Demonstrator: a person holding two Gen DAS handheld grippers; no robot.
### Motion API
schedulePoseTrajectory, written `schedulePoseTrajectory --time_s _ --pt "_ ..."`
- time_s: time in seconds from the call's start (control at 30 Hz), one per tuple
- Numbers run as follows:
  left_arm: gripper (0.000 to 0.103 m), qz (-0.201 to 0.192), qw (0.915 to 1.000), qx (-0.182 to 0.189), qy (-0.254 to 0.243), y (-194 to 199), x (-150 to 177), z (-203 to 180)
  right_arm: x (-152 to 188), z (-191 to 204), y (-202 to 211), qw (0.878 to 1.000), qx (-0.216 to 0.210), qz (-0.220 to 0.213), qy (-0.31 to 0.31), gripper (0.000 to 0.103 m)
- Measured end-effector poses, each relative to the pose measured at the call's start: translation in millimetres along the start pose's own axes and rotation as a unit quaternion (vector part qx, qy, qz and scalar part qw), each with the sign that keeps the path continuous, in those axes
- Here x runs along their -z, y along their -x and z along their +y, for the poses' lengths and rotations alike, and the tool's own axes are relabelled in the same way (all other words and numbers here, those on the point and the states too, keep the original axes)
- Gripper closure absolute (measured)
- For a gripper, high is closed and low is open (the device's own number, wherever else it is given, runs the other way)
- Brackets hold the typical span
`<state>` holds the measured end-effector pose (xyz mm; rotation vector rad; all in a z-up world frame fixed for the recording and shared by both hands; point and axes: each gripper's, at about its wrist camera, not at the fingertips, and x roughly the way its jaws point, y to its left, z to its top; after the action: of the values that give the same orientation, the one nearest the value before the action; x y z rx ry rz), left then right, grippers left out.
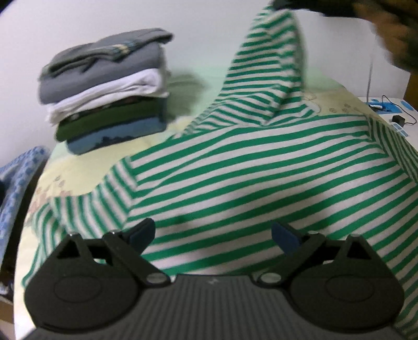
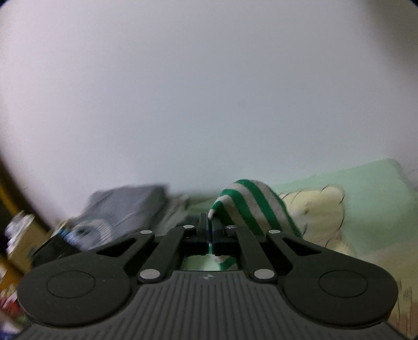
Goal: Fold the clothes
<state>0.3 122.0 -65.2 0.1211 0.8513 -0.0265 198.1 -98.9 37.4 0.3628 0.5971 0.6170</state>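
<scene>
Pinching striped shirt (image 2: 250, 204), right gripper (image 2: 210, 227) clamped.

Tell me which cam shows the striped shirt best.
Left wrist: the striped shirt fills the view, spread across the bed, one part lifted. Right wrist shows only a small striped fold pinched in the shut right tongs.

A shirt (image 1: 261, 167) is lying spread on the bed (image 1: 78, 167) right before my left gripper (image 1: 213, 235). One corner of it is rising up at the far right, pinched in my right gripper (image 2: 211, 225). Behind the shirt, to the left, a stack of folded clothes (image 1: 104, 89) is sitting on the bed against the wall (image 1: 78, 21).
</scene>
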Motion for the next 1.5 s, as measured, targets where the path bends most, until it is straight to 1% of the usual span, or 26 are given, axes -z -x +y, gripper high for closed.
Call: schedulePoseTrajectory --time_s 0.1,0.2,0.27,0.33,0.47,0.57,0.63,0.67,0.7,0.77,0.8,0.83,0.87,0.9,0.93,1.0,1.03,1.1,1.13,1.17,1.2,1.23,1.27,1.3,1.4,1.5 --pt "0.006 0.005 0.9998 0.003 0.019 11 8 12 27 18 39 0.999 -0.031 0.011 0.014 0.1" --pt "0.005 0.004 0.9996 0.004 0.029 23 18 21 61 36 71 0.998 -0.049 0.029 0.031 0.1" --pt "0.005 0.004 0.9996 0.004 0.029 28 24 24 86 47 90 0.996 -0.051 0.046 0.052 0.1" --pt "0.004 0.005 0.9996 0.005 0.028 33 30 27 113 56 106 0.994 -0.048 0.072 0.069 0.1" --pt "0.004 0.011 0.9996 0.013 0.024 40 40 28 171 67 119 0.987 -0.029 0.142 0.065 0.1" --pt "0.004 0.016 0.9994 0.03 0.008 44 47 21 212 72 120 0.976 -0.003 0.202 0.085 0.101" --pt "0.004 0.019 0.9988 0.046 -0.005 47 51 13 238 72 118 0.962 0.004 0.26 0.088 0.1" --pt "0.004 0.017 0.9984 0.052 -0.015 50 52 8 249 73 118 0.954 0.01 0.285 0.094 0.099" --pt "0.004 0.013 0.998 0.055 -0.026 53 54 3 254 74 121 0.95 0.017 0.294 0.098 0.096" --pt "0.004 0.005 0.997 0.057 -0.051 57 57 -8 252 72 133 0.956 0.03 0.275 0.096 0.095" --pt "0.004 0.002 0.9964 0.058 -0.061 58 58 -13 250 69 140 0.96 0.039 0.261 0.09 0.086" --pt "0.004 0.0 0.9959 0.061 -0.067 59 58 -18 244 64 146 0.968 0.058 0.233 0.075 0.078" --pt "0.004 -0.001 0.9953 0.064 -0.072 59 58 -22 235 57 147 0.974 0.083 0.204 0.054 0.059" --pt "0.004 -0.002 0.9947 0.068 -0.078 60 58 -27 228 50 145 0.978 0.106 0.178 0.03 0.053" --pt "0.004 -0.003 0.994 0.071 -0.083 61 58 -31 221 43 140 0.98 0.125 0.156 0.008 0.053" --pt "0.004 -0.009 0.9926 0.074 -0.097 63 58 -40 212 29 123 0.981 0.146 0.126 -0.029 0.053" --pt "0.003 -0.013 0.9917 0.074 -0.104 64 58 -45 209 22 114 0.98 0.155 0.117 -0.044 0.052" --pt "0.003 -0.019 0.9893 0.076 -0.123 66 60 -54 208 10 94 0.978 0.163 0.12 -0.057 0.052" --pt "0.003 -0.022 0.9877 0.079 -0.133 67 61 -59 208 10 88 0.978 0.167 0.113 -0.051 0.052" --pt "0.003 -0.025 0.986 0.082 -0.143 68 63 -64 208 10 84 0.978 0.173 0.106 -0.043 0.05" --pt "0.003 -0.029 0.9842 0.083 -0.154 69 63 -70 207 12 81 0.977 0.181 0.104 -0.037 0.055" --pt "0.003 -0.033 0.9823 0.085 -0.164 70 64 -76 206 12 78 0.977 0.182 0.106 -0.037 0.064" --pt "0.003 -0.039 0.9802 0.086 -0.174 71 65 -82 204 12 76 0.977 0.178 0.106 -0.04 0.091" --pt "0.003 -0.05 0.9777 0.084 -0.186 74 67 -87 201 11 77 0.979 0.17 0.106 -0.046 0.098" --pt "0.003 -0.081 0.9672 0.082 -0.226 77 69 -105 196 13 87 0.98 0.158 0.102 -0.061 0.098" --pt "0.003 -0.099 0.9547 0.088 -0.267 72 65 -125 191 15 110 0.983 0.13 0.092 -0.086 0.098"
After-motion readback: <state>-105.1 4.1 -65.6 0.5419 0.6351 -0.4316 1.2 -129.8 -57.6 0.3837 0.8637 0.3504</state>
